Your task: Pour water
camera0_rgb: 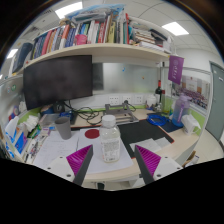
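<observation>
Gripper hovering, jaws spread wide, lining up on clear bottle standing upright near desk's front edge, apparently to grasp for pouring

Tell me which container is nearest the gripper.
The clear bottle, standing just ahead of the open gripper, in line with the gap between its fingers. The grey cup sits further back, off to the left.

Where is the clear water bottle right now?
The water bottle stands upright on the white table, between and just ahead of the open gripper.
</observation>
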The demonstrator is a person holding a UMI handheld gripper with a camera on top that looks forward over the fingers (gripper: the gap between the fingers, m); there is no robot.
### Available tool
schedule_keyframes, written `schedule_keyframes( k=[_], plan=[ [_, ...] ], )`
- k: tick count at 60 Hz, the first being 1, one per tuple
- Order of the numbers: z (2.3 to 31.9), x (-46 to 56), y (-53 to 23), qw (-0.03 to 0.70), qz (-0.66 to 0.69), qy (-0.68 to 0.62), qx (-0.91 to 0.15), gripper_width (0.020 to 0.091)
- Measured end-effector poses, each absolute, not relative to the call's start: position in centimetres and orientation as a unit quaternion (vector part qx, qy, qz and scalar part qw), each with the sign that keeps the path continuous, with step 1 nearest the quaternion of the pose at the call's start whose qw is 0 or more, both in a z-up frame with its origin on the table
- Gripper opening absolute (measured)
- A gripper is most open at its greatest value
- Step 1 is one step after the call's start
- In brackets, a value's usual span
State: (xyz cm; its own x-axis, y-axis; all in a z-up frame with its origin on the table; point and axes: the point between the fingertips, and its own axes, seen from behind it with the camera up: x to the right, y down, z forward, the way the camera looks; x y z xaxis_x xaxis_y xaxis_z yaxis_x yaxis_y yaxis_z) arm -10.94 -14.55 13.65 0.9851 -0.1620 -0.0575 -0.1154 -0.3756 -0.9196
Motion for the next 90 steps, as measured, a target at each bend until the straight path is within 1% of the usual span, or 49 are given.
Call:
schedule_keyframes(
  k=[6, 12, 20, 25, 27, 29, 35, 43, 47, 48, 49, 51, 53, 54, 60, 66, 72, 78, 90],
  plan=[
    [11.0, -11.0, -11.4, 0.557, -0.024, 0.064, -0.828, 0.0859],
    [9.5, -11.3, -9.0, 0.569, -0.027, 0.048, -0.821, 0.0859],
    [8.9, -10.7, -6.5, 0.587, -0.046, 0.042, -0.807, 0.0858],
    [8.5, -10.8, -5.1, 0.592, -0.041, 0.038, -0.804, 0.084],
    [8.5, -10.8, -4.6, 0.598, -0.038, 0.037, -0.8, 0.0812],
    [8.4, -10.8, -4.1, 0.6, -0.036, 0.035, -0.799, 0.0765],
    [8.3, -10.6, -3.1, 0.603, -0.033, 0.032, -0.796, 0.0585],
    [8.3, -10.4, -2.6, 0.602, -0.031, 0.042, -0.797, 0.0506],
    [8.3, -10.3, -2.4, 0.601, -0.034, 0.048, -0.797, 0.0448],
    [8.3, -10.2, -2.4, 0.6, -0.037, 0.048, -0.797, 0.0446],
    [8.3, -10.2, -2.4, 0.601, -0.041, 0.047, -0.797, 0.0426],
    [8.3, -10.2, -2.3, 0.601, -0.045, 0.045, -0.797, 0.0411],
    [8.3, -10.1, -2.2, 0.599, -0.052, 0.045, -0.798, 0.0408],
    [8.3, -10.1, -2.2, 0.597, -0.056, 0.044, -0.799, 0.0396],
    [8.9, -10.6, -1.7, 0.584, -0.076, 0.017, -0.808, 0.0395],
    [10.6, -11.5, -0.1, 0.574, -0.116, -0.041, -0.81, 0.0396],
    [12.1, -12.5, 2.5, 0.548, -0.174, -0.131, -0.807, 0.0394],
    [12.9, -13.7, 5.2, 0.506, -0.242, -0.238, -0.793, 0.0394],
    [15.4, -17.0, 11.1, 0.447, -0.372, -0.438, -0.686, 0.0396]
  ],
)
